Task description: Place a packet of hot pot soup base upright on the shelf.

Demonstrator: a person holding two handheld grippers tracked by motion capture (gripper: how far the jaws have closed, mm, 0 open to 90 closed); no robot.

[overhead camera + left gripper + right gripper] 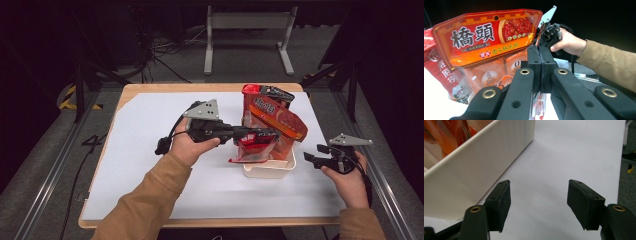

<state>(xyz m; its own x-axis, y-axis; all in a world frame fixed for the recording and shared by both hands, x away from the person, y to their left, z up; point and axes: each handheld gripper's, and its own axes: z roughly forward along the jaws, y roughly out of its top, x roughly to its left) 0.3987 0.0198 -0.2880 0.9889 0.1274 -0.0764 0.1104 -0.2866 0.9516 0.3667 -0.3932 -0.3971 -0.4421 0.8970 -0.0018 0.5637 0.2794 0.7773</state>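
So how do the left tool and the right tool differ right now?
The left tool is shut on a red sauce packet over the white bin; the right tool is open and holds nothing. The left reaches in over the bin, while the right waits beside it. Both have black jaws.

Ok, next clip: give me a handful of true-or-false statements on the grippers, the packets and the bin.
1. The left gripper is clamped on a thin packet edge. True.
2. The right gripper grips the white bin. False: its jaws stand open over the white sheet, beside the bin.
3. An orange-red packet stands upright in the bin. True.
4. The bin lies tipped on its side. False: it sits upright with packets in it.
5. The right gripper is left of the bin in the high view. False: it is at the right.
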